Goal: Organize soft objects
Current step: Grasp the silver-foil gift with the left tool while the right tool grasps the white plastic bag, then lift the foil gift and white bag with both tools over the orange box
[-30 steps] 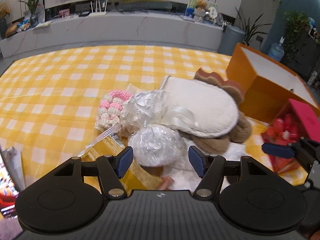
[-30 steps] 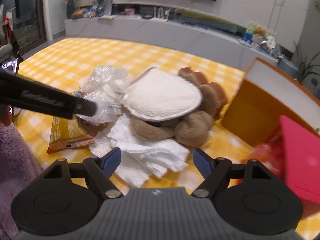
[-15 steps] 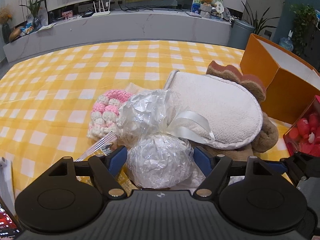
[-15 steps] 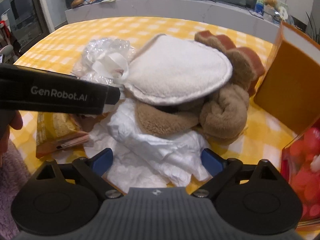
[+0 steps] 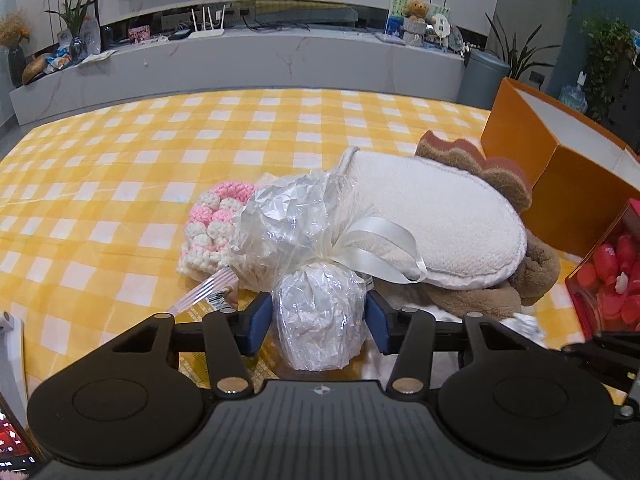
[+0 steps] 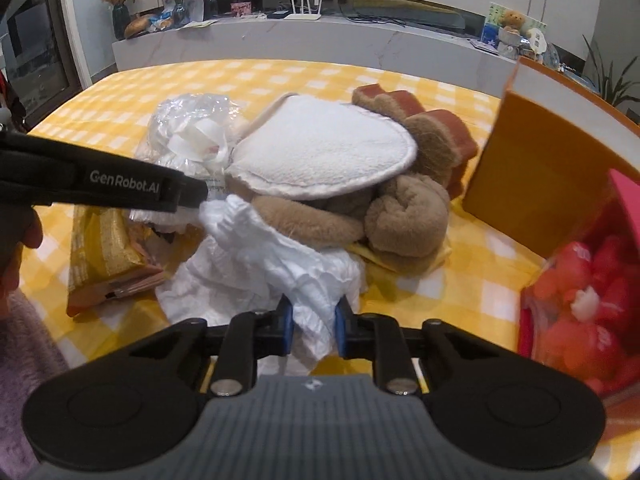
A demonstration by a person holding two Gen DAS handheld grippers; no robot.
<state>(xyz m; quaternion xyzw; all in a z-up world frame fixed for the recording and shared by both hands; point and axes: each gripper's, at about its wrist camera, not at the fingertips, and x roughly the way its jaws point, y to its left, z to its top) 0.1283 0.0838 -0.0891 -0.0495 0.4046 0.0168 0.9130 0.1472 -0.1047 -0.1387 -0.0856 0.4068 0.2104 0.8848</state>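
**Both grippers closed on soft items at the near edge of the pile**

The left gripper (image 5: 319, 322) has its jaws narrowed onto the round lower bulb of the cellophane-wrapped bundle (image 5: 320, 316), one blue pad against each side. The bundle's white ribbon (image 5: 380, 246) is tied just above the bulb, and its crinkled upper part leans against the pink-and-white crocheted piece (image 5: 212, 228) and the white mitt (image 5: 440, 220).

The right gripper (image 6: 313, 326) has its jaws drawn nearly together on a fold of the white crumpled cloth (image 6: 260, 272), which spreads over the yellow checked surface (image 6: 224, 80) in front of the tan plush toy (image 6: 404, 216).

The mitt covers most of the plush toy. The yellow packet (image 6: 104, 256) is partly under the cloth and bundle. The orange box (image 6: 552, 176) and the red container (image 6: 584, 304) are cut off at the right edge; the container's contents are blurred
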